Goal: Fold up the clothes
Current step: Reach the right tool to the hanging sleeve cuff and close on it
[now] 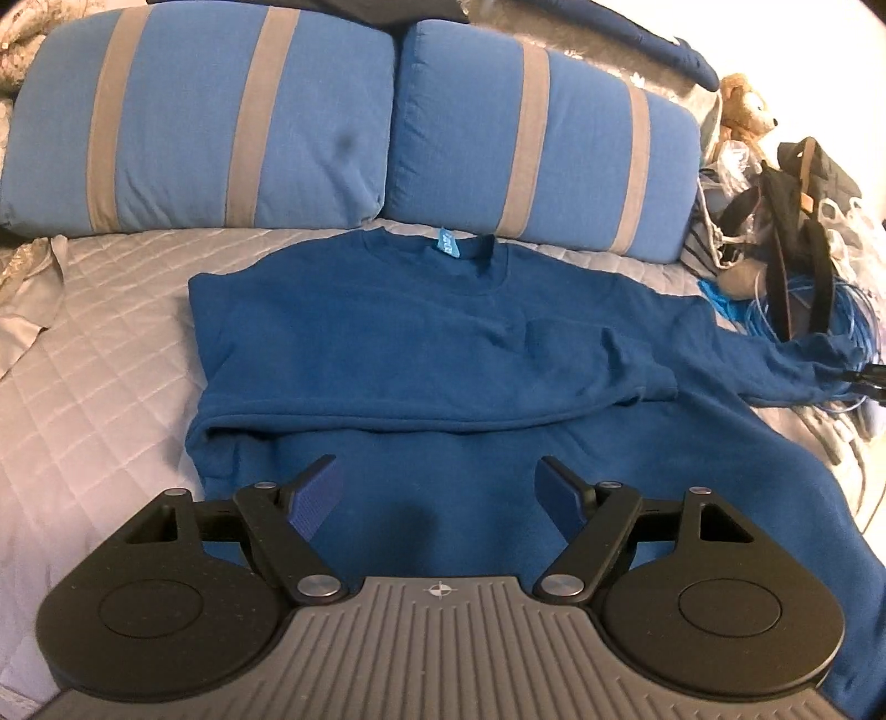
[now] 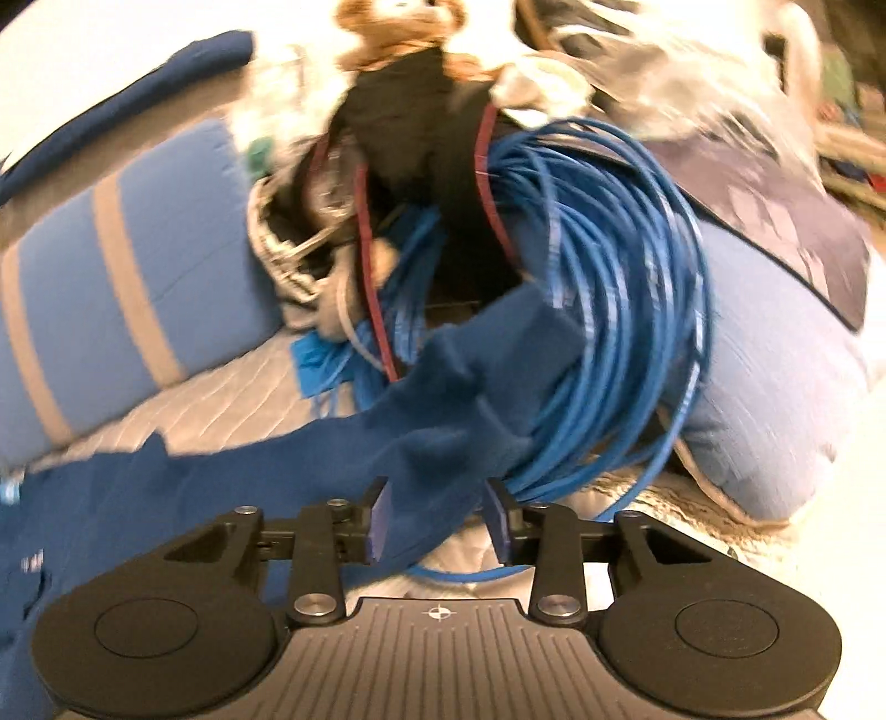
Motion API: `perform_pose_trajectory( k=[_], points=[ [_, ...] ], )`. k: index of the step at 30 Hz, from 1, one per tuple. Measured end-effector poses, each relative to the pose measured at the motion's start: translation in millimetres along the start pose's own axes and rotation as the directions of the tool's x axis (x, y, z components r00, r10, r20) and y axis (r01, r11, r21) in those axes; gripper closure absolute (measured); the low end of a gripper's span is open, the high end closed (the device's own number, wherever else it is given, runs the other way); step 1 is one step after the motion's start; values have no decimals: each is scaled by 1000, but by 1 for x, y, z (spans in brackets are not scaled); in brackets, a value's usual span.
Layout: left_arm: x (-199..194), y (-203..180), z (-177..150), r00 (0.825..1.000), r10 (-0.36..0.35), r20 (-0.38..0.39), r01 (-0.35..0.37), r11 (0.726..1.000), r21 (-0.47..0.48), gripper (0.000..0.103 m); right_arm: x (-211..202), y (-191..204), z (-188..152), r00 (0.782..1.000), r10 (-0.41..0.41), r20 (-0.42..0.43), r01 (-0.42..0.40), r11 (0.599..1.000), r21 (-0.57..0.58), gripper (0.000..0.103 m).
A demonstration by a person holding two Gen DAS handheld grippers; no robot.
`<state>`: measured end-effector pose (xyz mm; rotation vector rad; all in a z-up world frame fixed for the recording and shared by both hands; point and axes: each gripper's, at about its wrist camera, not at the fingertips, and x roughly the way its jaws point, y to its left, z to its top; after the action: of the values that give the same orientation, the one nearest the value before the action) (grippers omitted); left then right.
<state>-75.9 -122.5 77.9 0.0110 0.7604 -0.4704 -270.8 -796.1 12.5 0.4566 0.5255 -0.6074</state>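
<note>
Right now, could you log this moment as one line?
left gripper: open above sweatshirt | right gripper: sleeve between jaws, beside cable coil

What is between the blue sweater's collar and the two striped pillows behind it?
Only a narrow strip of grey quilted bedcover separates the sweater collar from the pillows; the left wrist view shows this.

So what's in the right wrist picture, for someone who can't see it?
A blurred fisheye view: the right gripper has a dark blue sweatshirt sleeve between its fingers. The sleeve trails left across a quilted grey bedspread. Behind lie a coil of blue cable, a striped blue pillow and a teddy bear.
</note>
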Motion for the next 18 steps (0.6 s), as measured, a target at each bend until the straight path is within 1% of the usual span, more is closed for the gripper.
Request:
perform_pose_trajectory(
  k=[4,6,11,13,16,18],
  points=[
    [1,-5,-1,1000,-21,-8,22,999,38,27,11,-16,5,1000,-20,1,20,997,71,66],
    [2,-7,-1,999,-28,-14,29,998,53,27,17,-23,6,1000,-19,-7,19,993,117,70],
    [3,-8,-1,999,-28,-25,29,998,53,27,28,-36,5,1000,-11,-20,15,976,216,72],
    [4,-7,0,999,-30,-27,31,998,46,27,31,-39,5,1000,-10,-20,15,971,238,72],
    [4,-6,0,999,-31,-29,33,999,41,27,32,-38,5,1000,-15,-20,19,973,231,73],
    [4,-6,0,999,-31,-30,32,999,39,27,31,-37,6,1000,-11,-19,15,978,209,88]
  ],
)
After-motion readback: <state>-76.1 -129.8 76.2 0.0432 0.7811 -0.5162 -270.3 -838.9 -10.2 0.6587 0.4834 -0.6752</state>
